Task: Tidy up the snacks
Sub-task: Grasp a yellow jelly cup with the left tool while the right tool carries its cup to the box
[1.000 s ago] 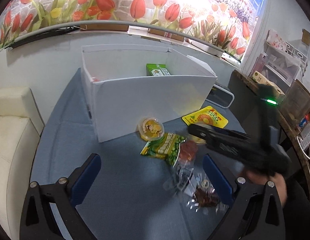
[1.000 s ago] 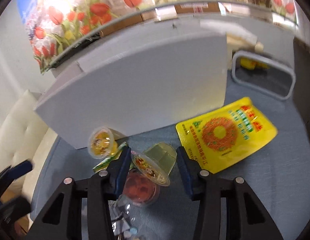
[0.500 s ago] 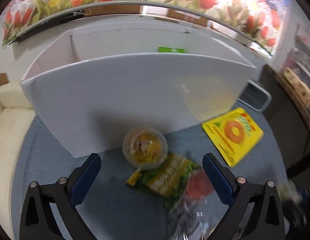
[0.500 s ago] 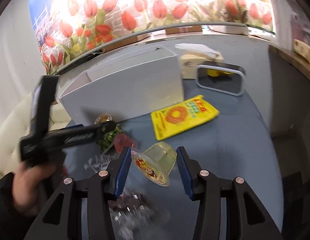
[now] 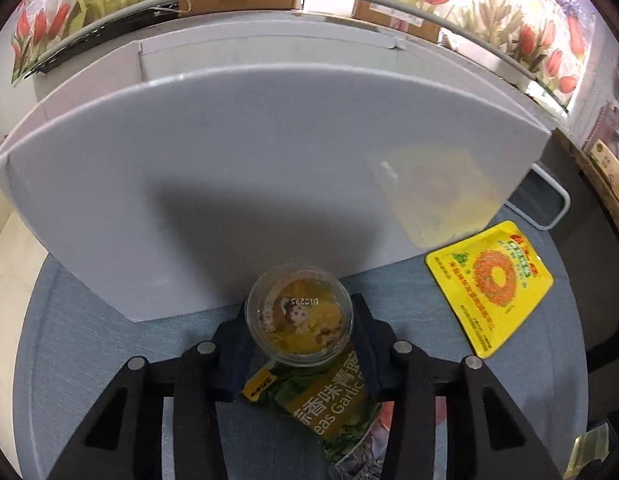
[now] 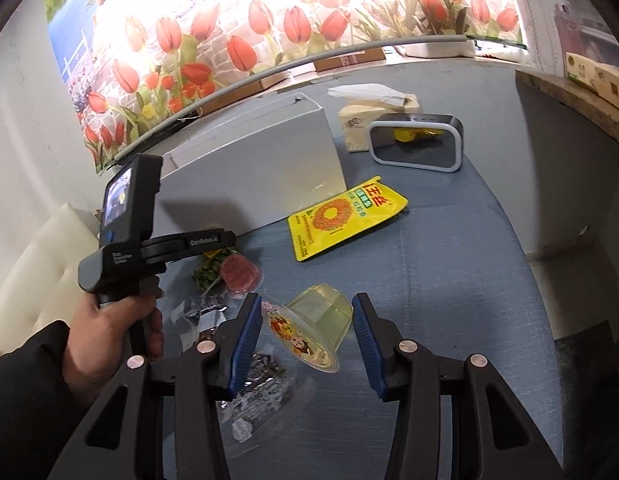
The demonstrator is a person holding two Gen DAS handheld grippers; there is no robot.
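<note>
An orange jelly cup (image 5: pixel 299 318) stands on the blue table just in front of the white box (image 5: pixel 269 160). My left gripper (image 5: pixel 300 302) is closing around this cup, and its pads touch both sides. In the right wrist view my right gripper (image 6: pixel 306 300) is shut on a green jelly cup (image 6: pixel 315 320), held tilted above the table. A green pea packet (image 5: pixel 329 404) lies just behind the orange cup. The yellow pouch (image 5: pixel 491 284) lies flat to the right of the box.
A red jelly cup (image 6: pixel 239 274) and clear-wrapped sweets (image 6: pixel 253 392) lie left of my right gripper. A person's hand (image 6: pixel 109 320) holds the left gripper's handle. A tissue box (image 6: pixel 373 120) and a black rounded clock (image 6: pixel 417 140) stand at the back. A cream sofa (image 6: pixel 41 264) sits at the left.
My left gripper moved forward and down to the orange jelly cup and its jaws closed in on it. My right gripper pulled back from the box, carrying the green jelly cup.
</note>
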